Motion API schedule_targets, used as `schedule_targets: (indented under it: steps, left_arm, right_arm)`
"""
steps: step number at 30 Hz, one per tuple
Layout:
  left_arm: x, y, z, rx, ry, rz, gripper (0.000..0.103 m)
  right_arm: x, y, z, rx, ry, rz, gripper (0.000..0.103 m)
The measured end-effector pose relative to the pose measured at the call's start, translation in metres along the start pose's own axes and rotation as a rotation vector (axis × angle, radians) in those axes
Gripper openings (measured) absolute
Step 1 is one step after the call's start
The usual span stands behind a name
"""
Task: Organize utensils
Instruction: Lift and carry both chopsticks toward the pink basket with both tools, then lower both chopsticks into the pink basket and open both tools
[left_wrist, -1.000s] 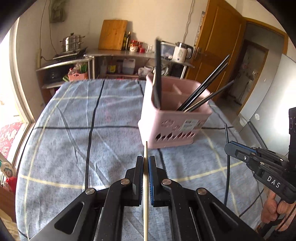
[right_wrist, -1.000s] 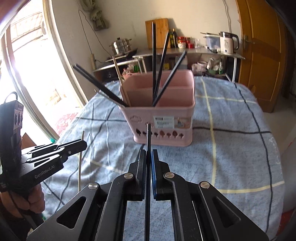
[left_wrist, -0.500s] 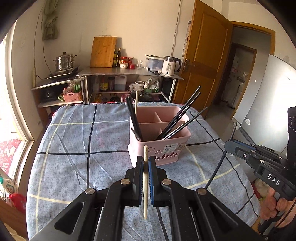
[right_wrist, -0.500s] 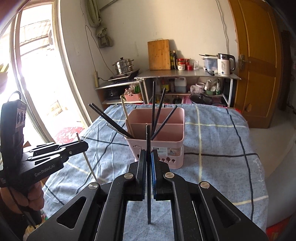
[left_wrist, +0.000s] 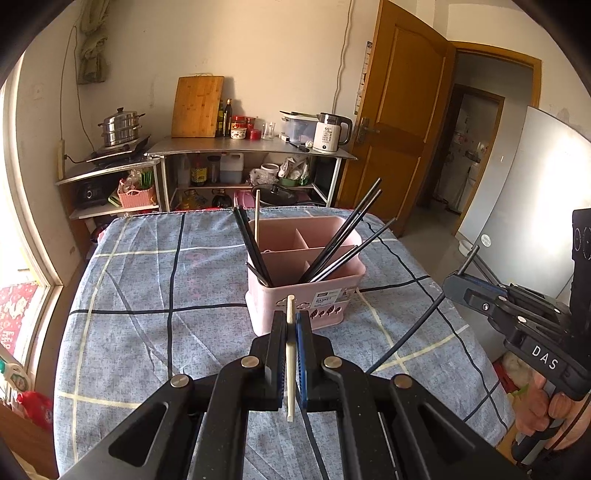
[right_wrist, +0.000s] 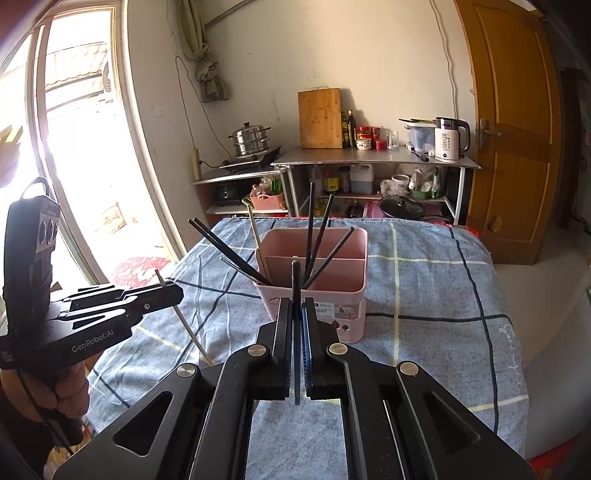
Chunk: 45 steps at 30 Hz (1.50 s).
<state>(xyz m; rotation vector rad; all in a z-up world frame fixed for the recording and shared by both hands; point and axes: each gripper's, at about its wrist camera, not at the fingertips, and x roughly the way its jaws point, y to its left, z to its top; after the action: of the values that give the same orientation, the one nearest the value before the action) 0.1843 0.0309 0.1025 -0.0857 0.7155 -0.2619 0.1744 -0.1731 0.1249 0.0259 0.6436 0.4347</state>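
A pink divided utensil basket (left_wrist: 325, 286) (right_wrist: 332, 295) stands on the table and holds several black chopsticks and one pale wooden one. My left gripper (left_wrist: 291, 321) is shut on a pale wooden chopstick (left_wrist: 290, 354), held above the table short of the basket; it also shows in the right wrist view (right_wrist: 173, 291). My right gripper (right_wrist: 296, 310) is shut on a black chopstick (right_wrist: 295, 288), also raised in front of the basket, and shows at the right of the left wrist view (left_wrist: 452, 284).
The table has a blue checked cloth (left_wrist: 155, 295). Behind it stand metal shelves (left_wrist: 251, 151) with a kettle (left_wrist: 330, 133), a cutting board and a steamer pot. A window is left, a wooden door (left_wrist: 399, 122) right.
Both grippers have risen and drawn back from the basket, each lifting its chopstick off the table; the basket now looks smaller and farther away.
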Motion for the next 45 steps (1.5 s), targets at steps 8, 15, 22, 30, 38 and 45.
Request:
schedule_targets:
  steps: [8, 15, 22, 30, 38, 45]
  left_arm:
    - [-0.008, -0.005, 0.021, 0.013, -0.020, -0.023, 0.005]
    - [-0.015, -0.010, 0.063, 0.023, -0.078, -0.033, 0.005]
    - [-0.005, -0.006, 0.099, 0.016, -0.096, -0.010, 0.005]
    - [0.011, -0.002, 0.125, 0.014, -0.110, 0.005, 0.005]
    - [0.037, 0.001, 0.136, 0.018, -0.116, 0.017, 0.005]
    - [0.068, 0.006, 0.120, 0.028, -0.062, 0.032, 0.005]
  right_arm:
    - [-0.009, 0.005, 0.013, -0.018, -0.043, 0.004, 0.005]
    - [-0.016, 0.011, 0.043, -0.034, -0.119, 0.013, 0.004]
    - [-0.013, 0.012, 0.076, -0.032, -0.178, 0.019, 0.004]
    - [-0.003, 0.013, 0.097, -0.030, -0.210, 0.025, 0.004]
    - [0.016, 0.010, 0.102, -0.031, -0.204, 0.018, 0.004]
    - [0.040, 0.001, 0.089, -0.016, -0.151, 0.021, 0.004]
